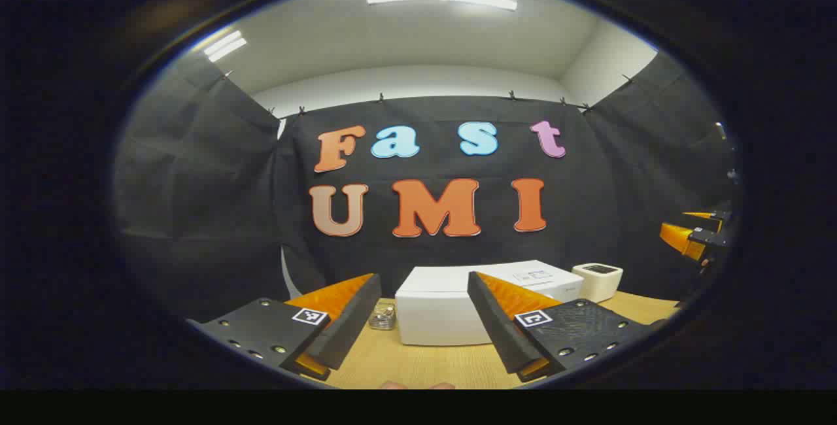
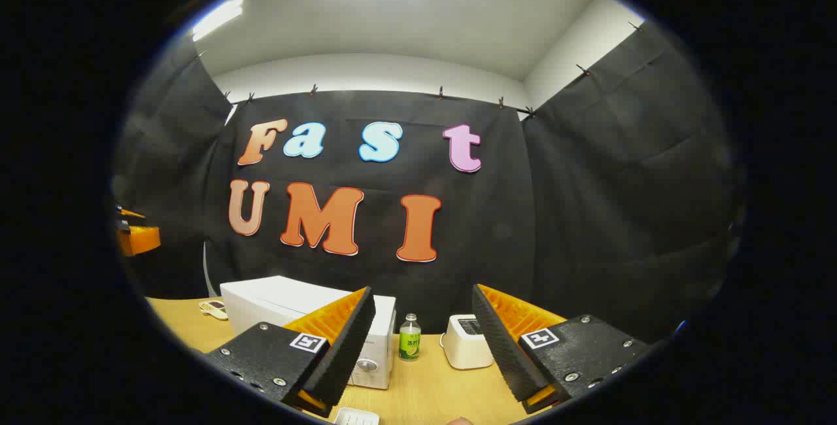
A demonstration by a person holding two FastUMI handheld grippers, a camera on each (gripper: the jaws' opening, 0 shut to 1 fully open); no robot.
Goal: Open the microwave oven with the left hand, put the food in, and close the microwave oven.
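— Left gripper view first: your left claw (image 1: 424, 320) is released, fingers spread with nothing between them, and the microwave oven (image 1: 451, 310) sits straight ahead of it on the wooden table (image 1: 418, 366), well beyond the fingertips. What do you want to know?

— How will it handle, and where do I take hold?

— I'd judge it a rigid, fairly heavy box that should stay put if you pull gently; the door ought to swing on a hinge, stiff at first. Jerk it and the whole body may slide on the smooth tabletop. Right gripper view shows a round knob (image 2: 367, 365) low on the front panel just behind your right claw's (image 2: 424, 340) left finger, so the controls sit on that side — the door's free edge is probably beside them, but I can't make out a handle.

— And my right claw?

— Also released, empty. A small white dish (image 2: 356, 417) sits just below it at the bottom edge, cut off; whether it holds the food I can't tell. Past the fingers stand a green bottle (image 2: 410, 338) and a white toaster-like box (image 2: 465, 341).

— Anything else unclear?

— The door seam is hidden by your fingers, and something shiny (image 1: 382, 316) left of the oven is too small to name
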